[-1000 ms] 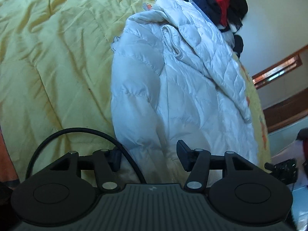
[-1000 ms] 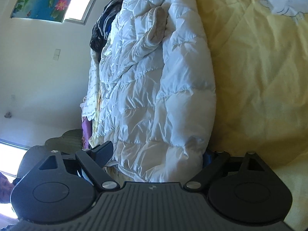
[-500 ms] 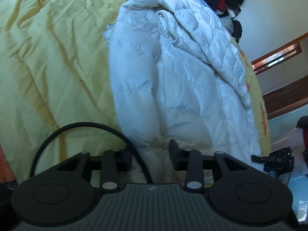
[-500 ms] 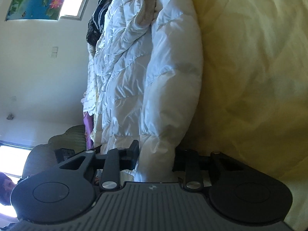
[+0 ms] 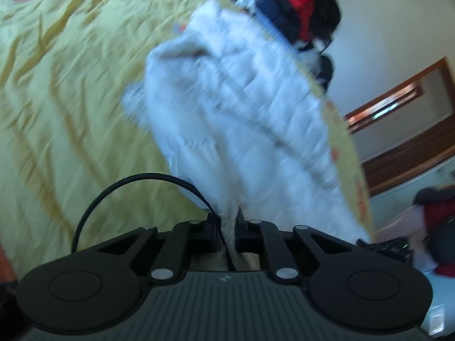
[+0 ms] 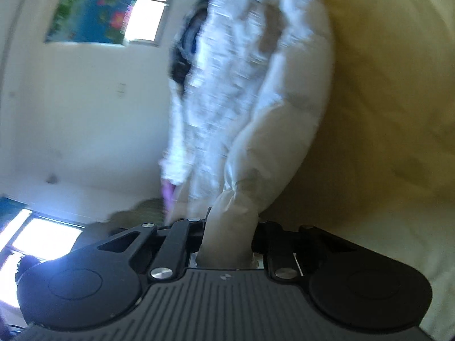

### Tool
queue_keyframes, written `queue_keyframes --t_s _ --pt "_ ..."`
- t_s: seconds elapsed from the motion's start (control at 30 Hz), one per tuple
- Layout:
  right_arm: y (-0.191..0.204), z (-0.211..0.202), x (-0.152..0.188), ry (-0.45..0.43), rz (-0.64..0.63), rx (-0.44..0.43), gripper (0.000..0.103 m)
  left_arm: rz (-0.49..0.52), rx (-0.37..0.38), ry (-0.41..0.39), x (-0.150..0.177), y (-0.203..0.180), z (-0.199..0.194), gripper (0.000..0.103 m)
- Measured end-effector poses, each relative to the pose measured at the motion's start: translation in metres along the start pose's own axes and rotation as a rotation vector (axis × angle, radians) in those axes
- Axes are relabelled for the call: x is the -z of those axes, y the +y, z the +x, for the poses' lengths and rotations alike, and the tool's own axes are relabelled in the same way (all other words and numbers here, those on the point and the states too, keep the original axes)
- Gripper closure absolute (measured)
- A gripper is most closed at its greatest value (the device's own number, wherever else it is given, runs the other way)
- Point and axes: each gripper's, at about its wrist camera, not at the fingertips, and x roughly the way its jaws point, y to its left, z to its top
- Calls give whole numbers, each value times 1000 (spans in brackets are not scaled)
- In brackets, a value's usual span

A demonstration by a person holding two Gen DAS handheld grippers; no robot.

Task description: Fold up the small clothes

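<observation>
A white quilted puffer jacket lies on the yellow bedspread; it also shows in the right wrist view. My left gripper is shut on a thin pinch of the jacket's near hem. My right gripper is shut on a thick puffy fold of the same near edge. The edge rises off the bed in both views. Both views are motion blurred.
A pile of red, navy and black clothes sits at the far end of the bed. A wall with a window and a flowered picture is on the right gripper's left. A wooden door frame is past the bed's right edge.
Both grippers went from open around the jacket's near hem to shut on it. They have since lifted it, and the jacket is pulled up and bunched.
</observation>
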Motion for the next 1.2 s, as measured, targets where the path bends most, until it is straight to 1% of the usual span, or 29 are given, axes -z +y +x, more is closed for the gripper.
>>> queue_keyframes --t_s 0.07,0.17,0.27,0.3,0.43,0.47,0.53,0.6,0.67,0.73,0.8,0.87,0.9,0.97,1.03,1.07,1.1,1.13,1.2 --pt "10 -1 -11 -26 -4 -57 85 -7 51 -33 -16 -8 -4 93" --pt "29 1 -40 -76 -28 -141 84 8 107 -87 -49 -25 -4 93" --pt "49 9 -86 -125 -75 -188 84 26 130 -137 -95 -43 4 94" --pt "57 13 -107 -138 -101 -195 84 33 138 -146 -111 -48 10 94" --pt "72 39 -189 -166 -127 -187 84 62 101 -182 -187 -68 48 94" --pt "74 44 -208 -171 -127 -184 84 52 88 -186 -206 -69 60 94" --pt "75 67 -251 -187 -120 -173 84 26 74 -187 -241 -66 87 94" --pt "64 82 -292 -203 -97 -164 84 -9 38 -183 -273 -61 121 94" --pt "49 99 -323 -216 -68 -146 84 -42 -1 -171 -300 -52 155 94" --pt "29 116 -351 -216 -26 -126 84 -56 -57 -149 -316 -43 182 94" --pt "7 129 -368 -213 4 -67 84 -97 -110 -136 -325 -28 207 94" --pt "-19 143 -387 -220 51 -2 84 -128 -159 -140 -331 -12 222 94" --pt "-29 148 -394 -227 65 27 84 -148 -171 -145 -333 -5 227 94" --pt "-45 155 -400 -245 107 24 84 -164 -176 -152 -336 4 233 94" --pt "-57 158 -405 -267 165 9 86 -152 -206 -147 -337 7 241 94" --pt "-62 162 -406 -266 191 8 83 -147 -224 -140 -338 9 247 94" --pt "-68 165 -408 -263 210 0 83 -154 -230 -134 -339 10 251 93" --pt "-74 166 -409 -260 241 -13 83 -175 -230 -129 -341 11 252 93" --pt "-79 166 -410 -255 294 -43 80 -240 -201 -119 -344 14 248 92"
